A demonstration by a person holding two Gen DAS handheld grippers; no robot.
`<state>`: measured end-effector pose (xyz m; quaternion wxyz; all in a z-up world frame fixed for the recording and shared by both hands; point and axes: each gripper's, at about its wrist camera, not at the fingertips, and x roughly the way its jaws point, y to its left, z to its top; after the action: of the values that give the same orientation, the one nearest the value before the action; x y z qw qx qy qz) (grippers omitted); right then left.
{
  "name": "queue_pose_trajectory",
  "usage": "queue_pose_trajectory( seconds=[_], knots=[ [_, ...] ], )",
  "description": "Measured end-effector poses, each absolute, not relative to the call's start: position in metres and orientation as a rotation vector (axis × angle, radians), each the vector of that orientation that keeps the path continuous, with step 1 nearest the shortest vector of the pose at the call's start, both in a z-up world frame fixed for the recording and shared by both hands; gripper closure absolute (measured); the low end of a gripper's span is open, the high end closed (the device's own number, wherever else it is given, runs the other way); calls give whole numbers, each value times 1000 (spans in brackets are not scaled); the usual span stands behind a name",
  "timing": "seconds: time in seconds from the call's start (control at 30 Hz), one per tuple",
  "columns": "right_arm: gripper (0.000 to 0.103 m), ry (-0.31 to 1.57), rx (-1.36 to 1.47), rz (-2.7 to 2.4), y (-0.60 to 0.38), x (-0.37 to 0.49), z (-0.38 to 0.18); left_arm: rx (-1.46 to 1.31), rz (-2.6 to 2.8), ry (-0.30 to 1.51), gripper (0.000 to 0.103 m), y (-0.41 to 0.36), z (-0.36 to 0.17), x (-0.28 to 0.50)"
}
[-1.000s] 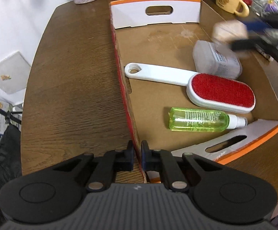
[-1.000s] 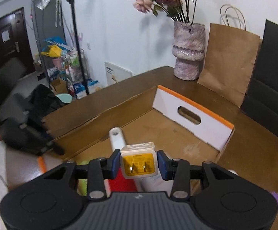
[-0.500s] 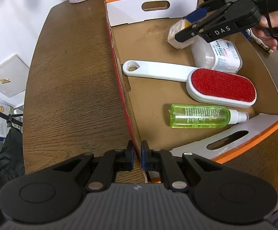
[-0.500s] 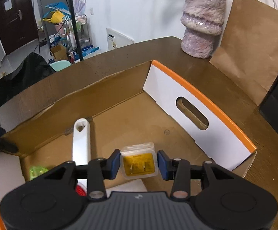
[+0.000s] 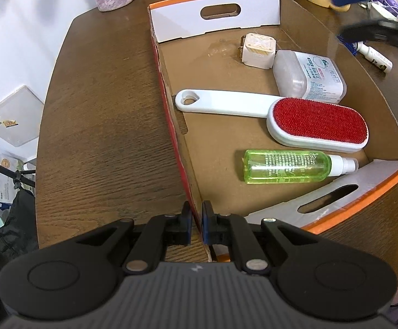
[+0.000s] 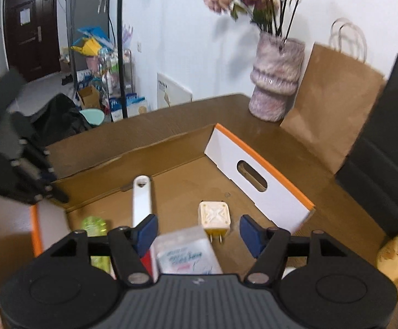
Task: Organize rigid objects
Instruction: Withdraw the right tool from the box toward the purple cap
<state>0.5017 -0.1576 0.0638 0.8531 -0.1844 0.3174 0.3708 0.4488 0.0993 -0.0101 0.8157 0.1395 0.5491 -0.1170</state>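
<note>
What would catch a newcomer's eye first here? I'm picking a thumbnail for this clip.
The red-faced lint brush with its long white handle, lying across the middle of the cardboard tray, with the green spray bottle nearer the camera. Behind them a white plug adapter lies beside a clear plastic box. The left gripper pinches the tray's wall; the right gripper is open.

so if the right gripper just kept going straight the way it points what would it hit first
Probably the white charger plug lying on the box floor: it sits just ahead, between the open right gripper fingers. Depth is unclear; it might pass above and reach the white end wall.
</note>
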Motion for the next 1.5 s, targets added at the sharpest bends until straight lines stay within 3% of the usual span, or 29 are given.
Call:
queue_pose_trajectory(
  seconds=[0.13,0.4,0.53,0.97,1.23,1.5],
  knots=[
    [37,586,-318,770,-193,456,77,310,-248,1153,95,98,-11,446],
    [11,318,-203,635,-250,343,65,336,-240,1097,95,96,-13,438],
    [11,256,-105,547,-276,304,43,327,-239,1075,95,97,-14,435],
    [11,359,31,403,-331,290,2,320,-233,1067,95,98,-12,434],
    [11,366,9,379,-339,313,6,363,-265,1098,94,96,-12,438],
    [11,420,-25,356,-348,388,18,516,-329,1242,92,80,-11,457]
  ],
)
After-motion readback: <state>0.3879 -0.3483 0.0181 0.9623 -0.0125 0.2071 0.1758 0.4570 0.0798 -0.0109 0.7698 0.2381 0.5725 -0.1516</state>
